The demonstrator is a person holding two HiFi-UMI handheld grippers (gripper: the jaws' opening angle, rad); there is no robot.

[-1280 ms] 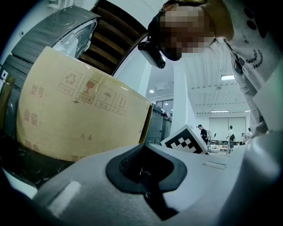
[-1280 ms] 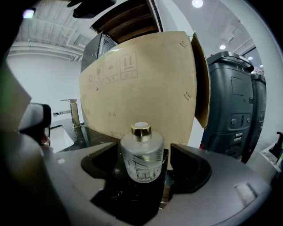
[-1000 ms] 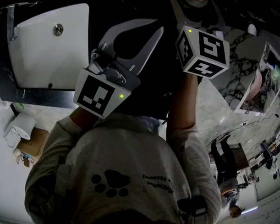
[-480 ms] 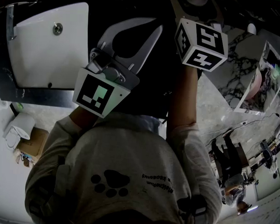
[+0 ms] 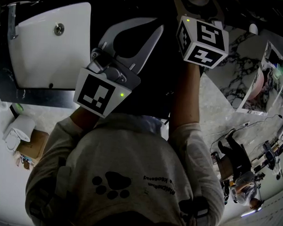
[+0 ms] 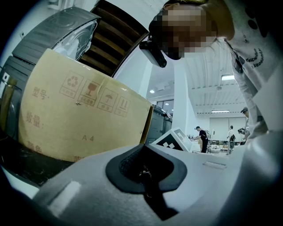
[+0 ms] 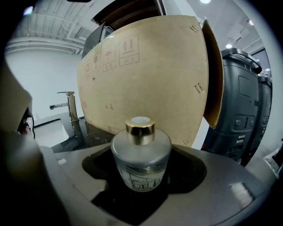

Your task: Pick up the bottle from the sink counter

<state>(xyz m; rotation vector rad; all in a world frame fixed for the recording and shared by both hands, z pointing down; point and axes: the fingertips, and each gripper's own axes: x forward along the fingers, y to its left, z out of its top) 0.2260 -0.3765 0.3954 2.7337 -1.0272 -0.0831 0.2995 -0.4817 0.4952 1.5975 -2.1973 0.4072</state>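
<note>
A squat frosted-glass bottle [image 7: 140,154] with a gold cap stands upright in the right gripper view. It sits in the dark hollow between the grey jaws of my right gripper [image 7: 142,173]. The jaws have just been closing, and a gap shows on each side of the bottle. In the head view only that gripper's marker cube [image 5: 202,40] shows and the bottle is hidden. My left gripper [image 5: 159,25] is held out level, apart from the bottle. Its jaws [image 6: 146,172] meet with nothing between them.
A big cardboard box [image 7: 146,75] stands close behind the bottle on the black counter [image 7: 90,132]. A metal faucet [image 7: 70,106] and a white basin [image 5: 46,42] lie to the left. A dark wheeled bin [image 7: 243,101] stands on the right. People [image 6: 201,137] stand far off.
The right gripper's marker cube has shifted and tilted a little. The left gripper has kept still.
</note>
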